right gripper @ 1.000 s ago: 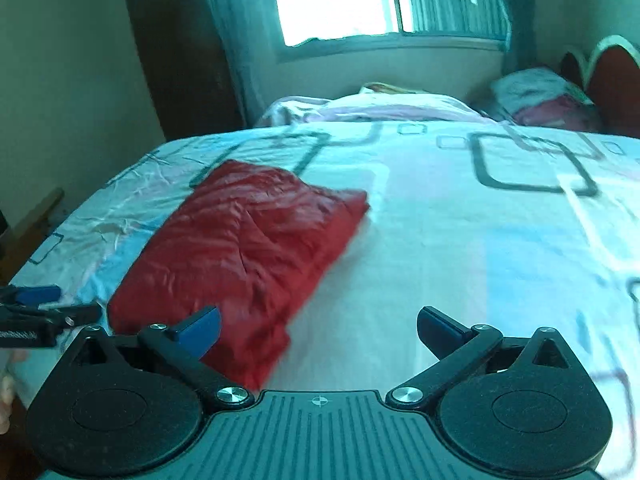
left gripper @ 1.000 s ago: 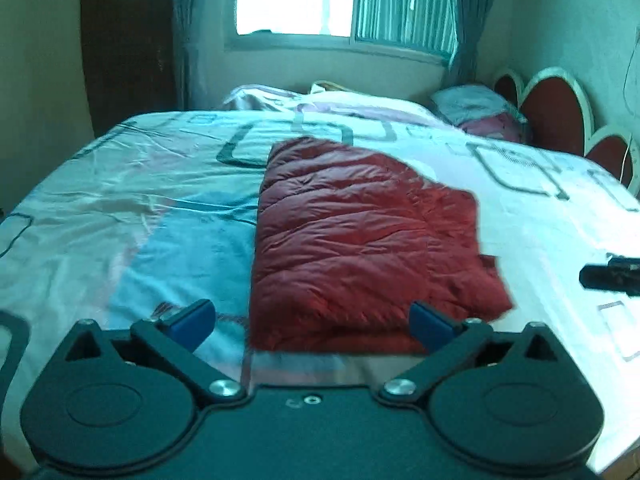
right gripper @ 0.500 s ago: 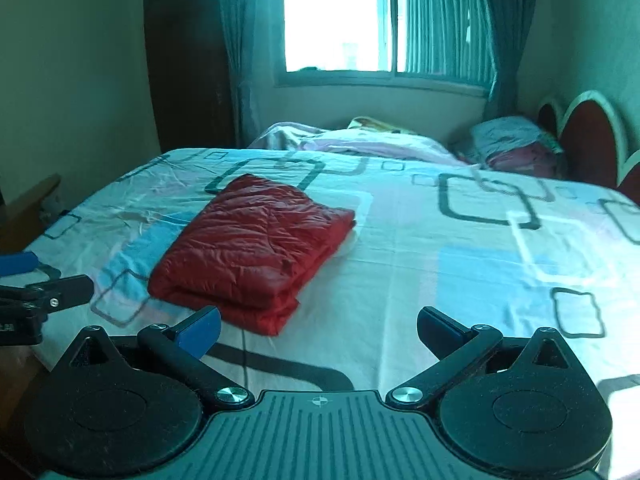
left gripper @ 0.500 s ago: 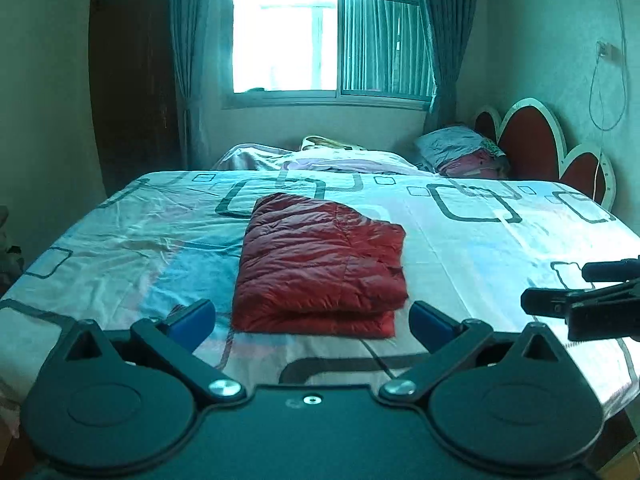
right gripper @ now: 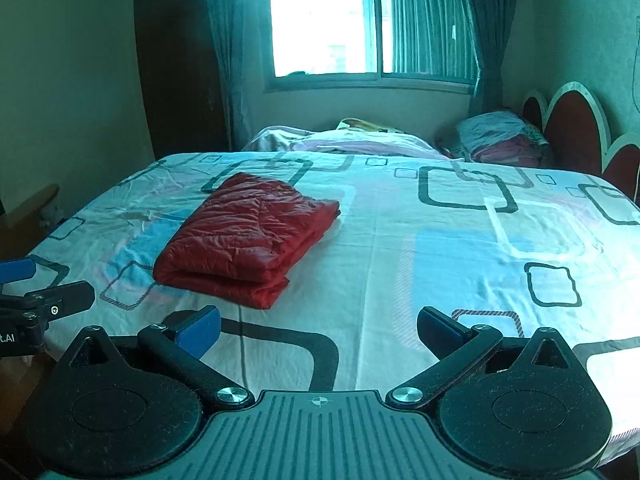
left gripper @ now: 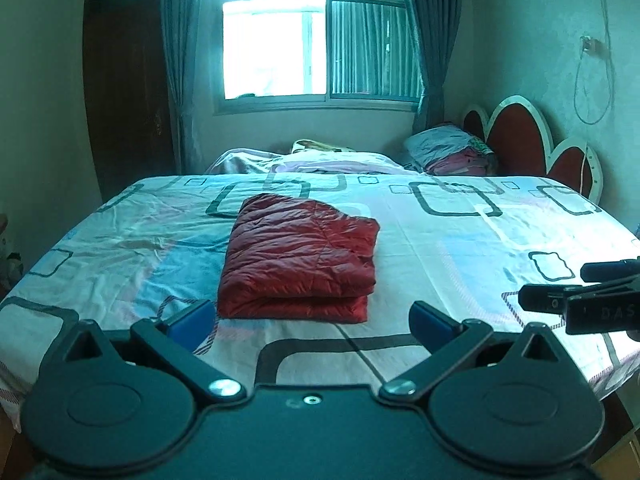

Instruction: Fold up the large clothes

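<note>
The bed [left gripper: 460, 240] is filling our view; our left gripper [left gripper: 310, 316] is hovering wide open, empty, the red jacket [left gripper: 298, 256] lying folded mid-sheet (seemingly finished), our right gripper [right gripper: 318, 328] gaping, holding nothing.

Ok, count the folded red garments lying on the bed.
1. The folded red garment lies on the bed sheet, left of centre, touched by neither gripper. Others could be in the far pile; cannot tell.
</note>
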The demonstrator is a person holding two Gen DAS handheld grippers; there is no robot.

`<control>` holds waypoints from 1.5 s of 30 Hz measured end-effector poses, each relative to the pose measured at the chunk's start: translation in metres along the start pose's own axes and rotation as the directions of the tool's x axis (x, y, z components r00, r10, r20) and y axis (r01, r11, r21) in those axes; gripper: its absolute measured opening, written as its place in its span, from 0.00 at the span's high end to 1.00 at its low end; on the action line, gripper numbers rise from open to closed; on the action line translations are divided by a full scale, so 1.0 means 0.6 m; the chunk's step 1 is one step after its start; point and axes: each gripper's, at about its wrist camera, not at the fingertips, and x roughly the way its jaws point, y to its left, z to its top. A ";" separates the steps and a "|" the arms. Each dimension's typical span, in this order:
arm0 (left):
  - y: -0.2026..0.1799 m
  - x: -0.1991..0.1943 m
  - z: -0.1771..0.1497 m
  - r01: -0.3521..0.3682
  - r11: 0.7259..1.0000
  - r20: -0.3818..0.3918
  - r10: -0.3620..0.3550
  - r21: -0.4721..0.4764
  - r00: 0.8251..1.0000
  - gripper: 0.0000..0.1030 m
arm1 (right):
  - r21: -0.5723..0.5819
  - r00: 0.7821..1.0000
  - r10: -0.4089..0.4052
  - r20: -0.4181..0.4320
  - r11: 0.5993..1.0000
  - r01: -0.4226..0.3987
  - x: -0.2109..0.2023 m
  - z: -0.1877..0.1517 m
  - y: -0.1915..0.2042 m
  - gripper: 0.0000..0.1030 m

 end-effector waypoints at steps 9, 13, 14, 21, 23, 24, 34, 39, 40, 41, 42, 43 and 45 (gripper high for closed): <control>-0.002 0.000 0.004 -0.002 1.000 0.011 0.002 -0.001 1.000 0.00 | -0.003 1.000 0.010 0.013 1.000 -0.010 -0.006 0.006 -0.003 0.00; -0.001 -0.001 0.004 -0.006 1.000 0.017 0.006 -0.005 1.000 0.00 | -0.006 1.000 0.011 0.011 1.000 -0.011 -0.004 0.009 -0.006 0.00; -0.001 0.000 0.005 -0.007 1.000 0.019 0.007 -0.008 1.000 0.00 | -0.006 1.000 0.012 0.011 1.000 -0.012 -0.003 0.010 -0.006 0.00; 0.001 0.002 0.007 -0.002 1.000 0.016 0.002 -0.010 1.000 0.00 | -0.005 1.000 0.016 0.012 1.000 -0.016 -0.004 0.012 -0.009 0.00; 0.001 0.001 0.007 -0.002 1.000 0.016 0.002 -0.006 1.000 0.00 | -0.003 1.000 0.016 0.010 1.000 -0.016 -0.003 0.012 -0.008 0.00; 0.000 0.001 0.007 -0.001 1.000 0.016 0.001 -0.007 1.000 0.00 | -0.003 1.000 0.017 0.010 1.000 -0.017 -0.003 0.012 -0.009 0.00; 0.004 0.002 0.008 0.000 1.000 0.022 0.001 -0.013 1.000 0.00 | -0.012 0.999 0.026 0.020 1.000 -0.025 -0.009 0.017 -0.009 0.00; 0.006 0.001 0.008 -0.001 1.000 0.026 0.002 -0.012 1.000 0.00 | -0.016 0.999 0.027 0.021 1.000 -0.027 -0.011 0.018 -0.010 0.00; 0.006 0.001 0.008 0.000 1.000 0.026 0.001 -0.012 1.000 0.00 | -0.018 0.999 0.027 0.023 0.999 -0.027 -0.011 0.018 -0.010 0.00; 0.007 0.001 0.008 -0.001 1.000 0.028 0.001 -0.013 1.000 0.00 | -0.019 0.999 0.027 0.024 0.999 -0.027 -0.012 0.018 -0.010 0.00; 0.007 0.001 0.009 -0.001 1.000 0.028 0.001 -0.013 1.000 0.00 | -0.020 0.999 0.028 0.025 0.999 -0.027 -0.012 0.019 -0.011 0.00; 0.008 0.001 0.009 0.000 1.000 0.029 0.001 -0.014 1.000 0.00 | -0.021 0.999 0.029 0.024 0.999 -0.028 -0.012 0.019 -0.011 0.00; 0.008 0.000 0.010 0.000 1.000 0.031 0.000 -0.013 1.000 0.00 | -0.020 0.999 0.029 0.026 0.999 -0.028 -0.013 0.019 -0.012 0.00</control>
